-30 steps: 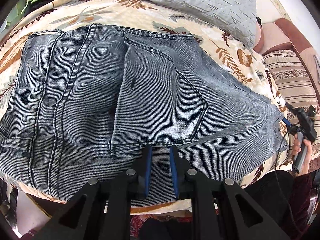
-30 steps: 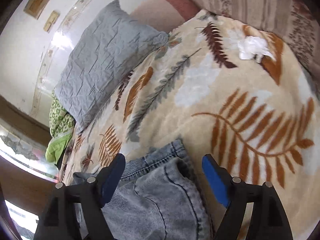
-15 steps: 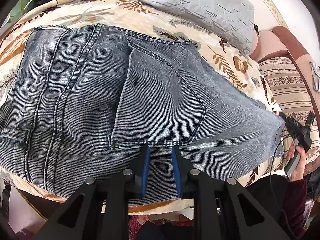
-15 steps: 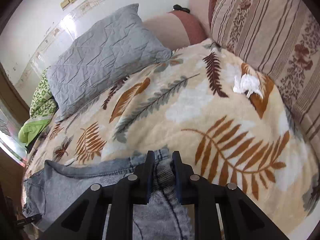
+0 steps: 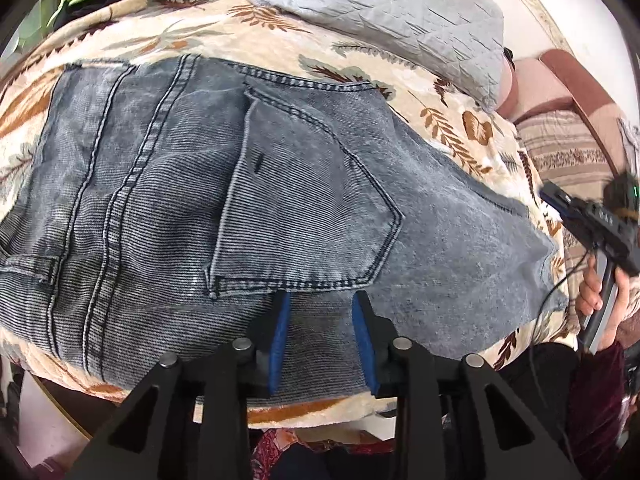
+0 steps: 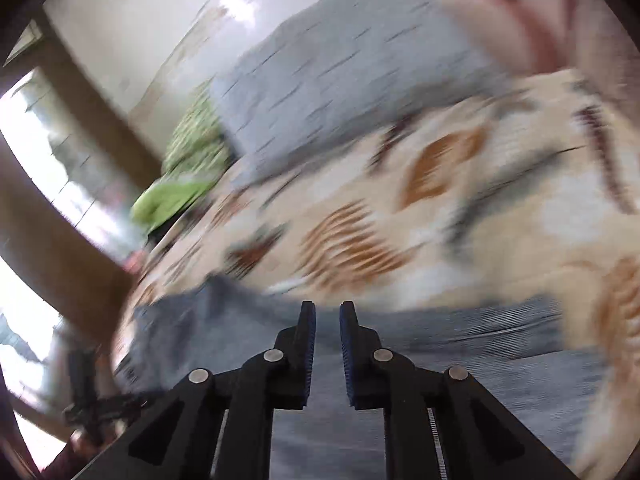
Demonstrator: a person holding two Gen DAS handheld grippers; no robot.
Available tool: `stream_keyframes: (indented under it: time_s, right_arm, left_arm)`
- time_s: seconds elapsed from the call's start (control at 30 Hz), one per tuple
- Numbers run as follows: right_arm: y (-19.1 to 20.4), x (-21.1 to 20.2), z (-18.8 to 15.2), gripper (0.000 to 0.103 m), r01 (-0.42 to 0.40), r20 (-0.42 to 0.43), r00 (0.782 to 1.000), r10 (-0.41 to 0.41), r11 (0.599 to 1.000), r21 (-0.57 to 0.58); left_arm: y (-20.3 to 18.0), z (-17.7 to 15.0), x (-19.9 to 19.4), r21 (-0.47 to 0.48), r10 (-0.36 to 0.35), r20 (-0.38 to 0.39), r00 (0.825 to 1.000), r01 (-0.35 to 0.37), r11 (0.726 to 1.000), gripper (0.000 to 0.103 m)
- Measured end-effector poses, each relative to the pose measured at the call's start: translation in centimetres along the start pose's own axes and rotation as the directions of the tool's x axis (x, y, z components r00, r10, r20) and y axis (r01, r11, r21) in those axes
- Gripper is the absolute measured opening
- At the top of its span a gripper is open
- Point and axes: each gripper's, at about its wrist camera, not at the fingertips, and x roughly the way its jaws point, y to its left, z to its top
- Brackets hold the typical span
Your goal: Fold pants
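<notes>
Pants (image 5: pixel 280 208) lie flat under left claw (image 5: pixel 320 300), jaws just opening

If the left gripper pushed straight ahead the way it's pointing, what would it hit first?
Probably the jeans right away. The left gripper tilts down at the denim just below the back pocket, whose stitched bottom edge lies just ahead of the fingertips. Exact depth is hard to judge.

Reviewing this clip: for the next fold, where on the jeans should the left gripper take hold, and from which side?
Probably the near edge of the jeans, just below the back pocket, coming from the bed's near side. That edge overhangs the blanket, so a finger can slip under it. The left gripper is already there; its jaws have just been opening, with denim between them but not pinched.
</notes>
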Motion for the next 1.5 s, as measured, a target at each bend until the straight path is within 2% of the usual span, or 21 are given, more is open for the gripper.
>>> stream_keyframes:
  time_s: [0.07,0.13,0.17,0.23,0.3,0.33,0.37,0.43,0.53,0.7,0.9,0.93,1.03,1.07,1.1,1.17,1.27,1.3,1.37,1.43,1.5]
  right_arm:
    - [2.4,3.0,-0.2,0.014,-0.087,-0.083,0.993,0.086,0.996,-0.01]
    - [4.5,5.8,-0.2,0.014,-0.179,-0.156,0.972,0.178,0.984,0.003]
    - [5.5,7.0,-0.3,0.014,-0.205,-0.175,0.963,0.203,0.979,0.007]
    - [7.7,9.3,-0.2,0.017,-0.189,-0.192,0.965,0.181,0.982,-0.025]
    - [9.3,11.3,0.2,0.027,-0.16,-0.202,0.969,0.142,0.984,-0.077]
    - [9.8,12.4,0.4,0.035,-0.158,-0.219,0.966,0.137,0.984,-0.082]
    - [10.2,13.5,0.6,0.051,-0.168,-0.236,0.961,0.145,0.983,-0.078]
    - [10.7,15.4,1.3,0.063,-0.169,-0.26,0.955,0.146,0.983,-0.068]
    - [10.9,17.5,2.1,0.063,-0.165,-0.292,0.946,0.14,0.984,-0.064]
    - [9.3,20.1,2.4,0.063,-0.172,-0.382,0.914,0.14,0.984,-0.05]
    - [8.9,22.0,2.7,0.061,-0.257,-0.43,0.875,0.222,0.966,-0.024]
    - [9.0,22.3,2.6,0.057,-0.282,-0.449,0.859,0.246,0.959,-0.014]
    - [9.5,22.6,2.3,0.025,-0.304,-0.488,0.835,0.255,0.952,-0.023]
    - [9.8,22.7,1.9,0.023,-0.317,-0.51,0.818,0.265,0.948,-0.015]
    - [10.3,22.6,1.5,0.021,-0.313,-0.517,0.819,0.249,0.949,-0.039]
    - [11.6,22.1,0.8,0.015,-0.282,-0.511,0.84,0.184,0.952,-0.12]
    - [13.7,20.8,0.2,0.006,-0.145,-0.425,0.905,0.003,0.942,-0.304]
    - [14.6,20.5,0.0,0.005,-0.076,-0.377,0.923,-0.079,0.922,-0.38]
    - [16.3,20.2,-0.6,0.003,0.038,-0.288,0.935,-0.206,0.866,-0.498]
    - [17.8,20.2,-1.2,0.003,0.145,-0.185,0.93,-0.318,0.779,-0.61]
    - [18.5,20.6,-1.7,0.002,0.228,-0.103,0.913,-0.395,0.702,-0.674]
  left_arm:
    - [-0.5,-0.3,-0.4,0.031,0.009,0.002,1.0,-0.009,0.999,0.038]
    - [-1.0,-0.6,-0.9,0.07,0.027,0.008,1.0,-0.028,0.997,0.039]
    - [-1.1,-0.7,-1.0,0.088,0.038,0.011,0.999,-0.039,0.995,0.039]
    - [-1.4,-1.0,-1.4,0.121,0.056,0.016,0.998,-0.057,0.991,0.039]
    - [-1.8,-1.2,-1.7,0.159,0.089,0.028,0.996,-0.092,0.983,0.04]
    - [-2.0,-1.4,-1.8,0.182,0.111,0.04,0.993,-0.116,0.976,0.04]
    - [-2.2,-1.6,-2.0,0.208,0.139,0.057,0.989,-0.148,0.967,0.042]
    - [-2.4,-1.8,-2.0,0.243,0.173,0.081,0.982,-0.188,0.952,0.047]
    - [-2.1,-2.0,-1.6,0.272,0.191,0.084,0.978,-0.207,0.94,0.047]
    - [-2.3,-2.0,-1.0,0.321,0.199,0.107,0.974,-0.223,0.921,0.052]
    - [-2.1,-1.4,-0.3,0.323,0.197,0.104,0.975,-0.22,0.92,0.054]
    - [-2.0,-1.3,-0.2,0.32,0.194,0.102,0.976,-0.217,0.922,0.054]
    - [-1.9,-1.4,-0.3,0.317,0.192,0.103,0.976,-0.216,0.924,0.054]
    - [-1.9,-1.4,-0.2,0.317,0.193,0.104,0.976,-0.217,0.923,0.054]
    - [-1.8,-1.4,-0.2,0.317,0.194,0.105,0.975,-0.218,0.923,0.055]
    - [-1.9,-1.4,-0.1,0.319,0.197,0.106,0.975,-0.221,0.921,0.055]
    - [-1.9,-1.3,-0.1,0.31,0.199,0.105,0.974,-0.223,0.924,0.055]
    - [-1.8,-1.3,-0.2,0.303,0.2,0.106,0.974,-0.223,0.926,0.056]
    - [-1.6,-1.1,-0.3,0.29,0.201,0.107,0.974,-0.223,0.93,0.055]
    - [-1.5,-1.0,-0.2,0.281,0.203,0.114,0.973,-0.228,0.932,0.055]
    - [-1.3,-0.7,0.1,0.284,0.222,0.142,0.965,-0.254,0.925,0.055]
